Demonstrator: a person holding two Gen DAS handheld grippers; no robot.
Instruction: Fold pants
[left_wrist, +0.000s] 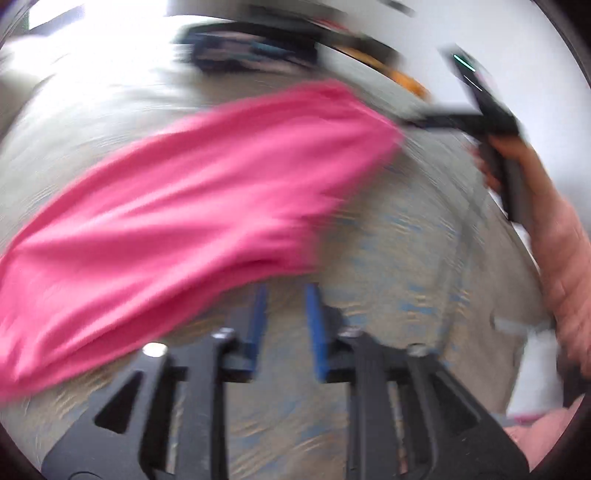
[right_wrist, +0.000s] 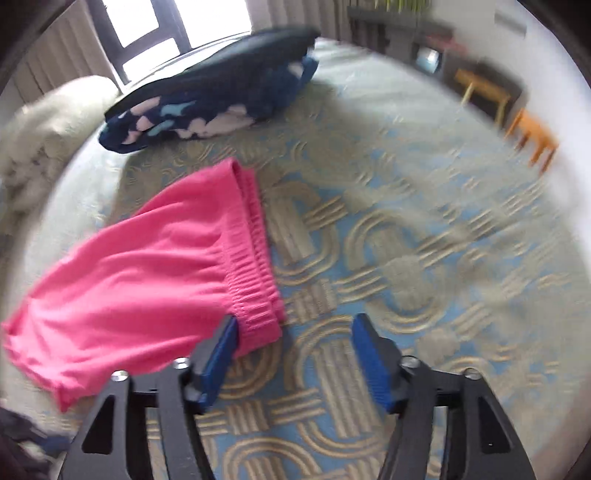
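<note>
Left gripper (left_wrist: 282, 314), blurred pink pants (left_wrist: 177, 221)

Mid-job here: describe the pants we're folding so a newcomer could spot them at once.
On the bed's blue-and-tan patterned cover, look this side of the dark navy pile of clothes. The pink pants lie there, ribbed waistband beside the right gripper and its open jaws. They are the only bright pink item.
</note>
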